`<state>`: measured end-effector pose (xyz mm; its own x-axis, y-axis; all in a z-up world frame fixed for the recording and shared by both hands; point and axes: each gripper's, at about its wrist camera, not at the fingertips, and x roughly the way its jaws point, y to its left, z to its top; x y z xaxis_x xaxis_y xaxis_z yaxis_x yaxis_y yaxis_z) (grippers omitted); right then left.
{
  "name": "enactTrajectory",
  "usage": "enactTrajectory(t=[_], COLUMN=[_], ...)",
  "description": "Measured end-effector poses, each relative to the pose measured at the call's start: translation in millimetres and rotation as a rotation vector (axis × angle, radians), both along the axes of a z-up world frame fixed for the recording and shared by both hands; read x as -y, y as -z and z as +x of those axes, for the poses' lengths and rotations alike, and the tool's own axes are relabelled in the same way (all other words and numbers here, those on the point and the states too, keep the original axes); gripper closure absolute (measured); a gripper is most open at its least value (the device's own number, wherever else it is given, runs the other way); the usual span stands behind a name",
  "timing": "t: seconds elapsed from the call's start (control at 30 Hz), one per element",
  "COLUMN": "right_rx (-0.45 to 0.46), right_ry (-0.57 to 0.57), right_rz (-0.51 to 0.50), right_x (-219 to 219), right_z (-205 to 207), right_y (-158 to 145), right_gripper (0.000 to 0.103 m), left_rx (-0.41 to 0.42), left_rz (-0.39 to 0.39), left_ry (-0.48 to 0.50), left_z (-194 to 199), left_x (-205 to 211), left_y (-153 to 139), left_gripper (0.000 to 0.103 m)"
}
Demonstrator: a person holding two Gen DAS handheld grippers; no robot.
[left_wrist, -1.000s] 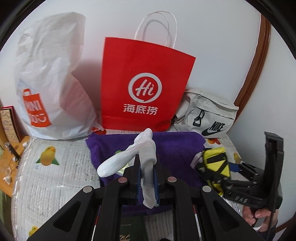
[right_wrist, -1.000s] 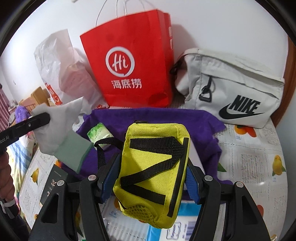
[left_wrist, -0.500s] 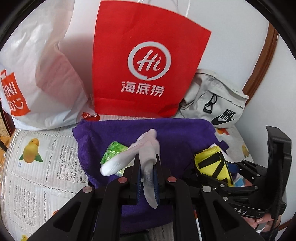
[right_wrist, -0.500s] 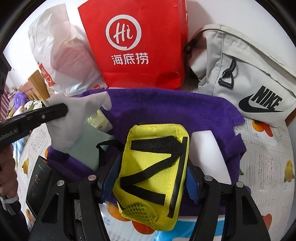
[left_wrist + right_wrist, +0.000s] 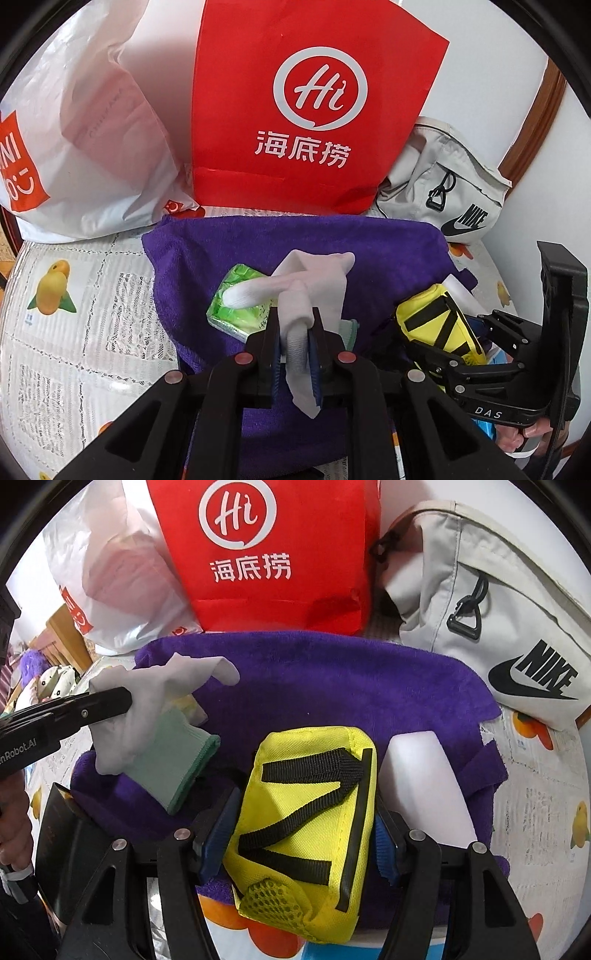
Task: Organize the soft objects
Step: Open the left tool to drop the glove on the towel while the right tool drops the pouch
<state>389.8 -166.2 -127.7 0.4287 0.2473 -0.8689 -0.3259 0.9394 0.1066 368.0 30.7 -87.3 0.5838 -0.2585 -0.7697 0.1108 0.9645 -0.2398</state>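
Over the purple towel (image 5: pixel 388 254): left gripper (image 5: pixel 295 343) pinching a white glove (image 5: pixel 295 284), jaws just beginning to ease apart, glove fingertip resting on a green tissue pack (image 5: pixel 236 310). Right gripper (image 5: pixel 303 834) clamping a yellow pouch (image 5: pixel 306 812) just beside a white block (image 5: pixel 421 775). Behind, leaning on the wall: red Haidilao paper bag (image 5: pixel 310 110), grey Nike bag (image 5: pixel 498 627).

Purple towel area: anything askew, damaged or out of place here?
Nothing damaged or spilled. The purple towel lies rumpled, its right edge folded unevenly. A green tissue pack sits on it, partly under the white glove gripped in the left hand-held gripper. The right hand-held gripper holds the yellow pouch over it.
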Motion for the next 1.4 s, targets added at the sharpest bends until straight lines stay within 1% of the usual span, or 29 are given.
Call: enactTrajectory(t=[0.07, 0.13, 0.2, 0.23, 0.27, 0.3, 0.33, 0.5, 0.53, 0.6, 0.83, 0.93, 1.0, 1.1, 1.27, 1.3, 1.4], right_rx=[0.000, 0.001, -0.002, -0.001, 0.003, 0.005, 0.008, 0.046, 0.051, 0.065, 0.133, 0.131, 0.134, 0.136, 0.132, 0.133, 0.131], right_ry=[0.006, 0.016, 0.020, 0.023, 0.026, 0.027, 0.027, 0.046, 0.050, 0.054, 0.097, 0.109, 0.113, 0.103, 0.060, 0.050, 0.009], right_rz=[0.005, 0.010, 0.014, 0.017, 0.021, 0.028, 0.033, 0.048, 0.057, 0.062, 0.078, 0.108, 0.120, 0.133, 0.147, 0.145, 0.142], right_x=[0.8, 1.7, 2.5, 3.1, 4.2, 5.6, 7.0, 12.2, 13.9, 17.4, 27.4, 32.2, 34.0, 34.9, 31.3, 29.8, 21.8], right_z=[1.6, 3.2, 2.8, 2.1, 0.9, -0.7, -2.5, -14.4, -18.5, -25.3, -59.7, -76.7, -88.3, -108.5, -147.2, -154.3, -176.6], right_y=[-0.9, -1.6, -2.3, -3.5, -4.8, -6.8, -8.7, -25.2, -29.8, -36.7, -59.6, -64.8, -67.5, -70.5, -70.8, -69.8, -63.6], right_gripper=[0.035, 0.034, 0.032, 0.032, 0.031, 0.030, 0.026, 0.025, 0.025, 0.025, 0.025, 0.025, 0.025, 0.025, 0.025, 0.026, 0.039], left_rx=[0.001, 0.004, 0.006, 0.005, 0.006, 0.012, 0.018, 0.019, 0.024, 0.039, 0.095, 0.106, 0.106, 0.117, 0.087, 0.085, 0.074], left_rz=[0.002, 0.003, 0.005, 0.016, 0.041, 0.057, 0.064, 0.067, 0.068, 0.067, 0.065, 0.069, 0.056, 0.072, 0.082, 0.083, 0.073], left_ry=[0.002, -0.001, -0.001, -0.005, -0.012, -0.018, -0.024, -0.047, -0.051, -0.057, -0.078, -0.080, -0.068, -0.078, -0.094, -0.095, -0.101], left_z=[-0.2, -0.8, -2.0, -2.8, -4.2, -6.0, -7.5, -17.9, -21.3, -30.9, -67.2, -84.7, -96.8, -118.0, -147.9, -154.6, -171.6], left_x=[0.2, -0.4, -1.0, -0.8, -0.2, -0.3, -1.0, -7.5, -8.8, -11.3, -16.1, -16.0, -15.3, -14.1, -14.9, -14.9, -16.7], left_y=[0.0, -0.9, -2.5, -3.6, -5.2, -6.8, -8.4, -18.3, -21.0, -27.8, -50.5, -58.3, -63.2, -70.3, -71.1, -70.0, -64.0], left_gripper=[0.089, 0.087, 0.080, 0.070, 0.064, 0.062, 0.060, 0.059, 0.057, 0.054, 0.054, 0.054, 0.054, 0.054, 0.054, 0.054, 0.054])
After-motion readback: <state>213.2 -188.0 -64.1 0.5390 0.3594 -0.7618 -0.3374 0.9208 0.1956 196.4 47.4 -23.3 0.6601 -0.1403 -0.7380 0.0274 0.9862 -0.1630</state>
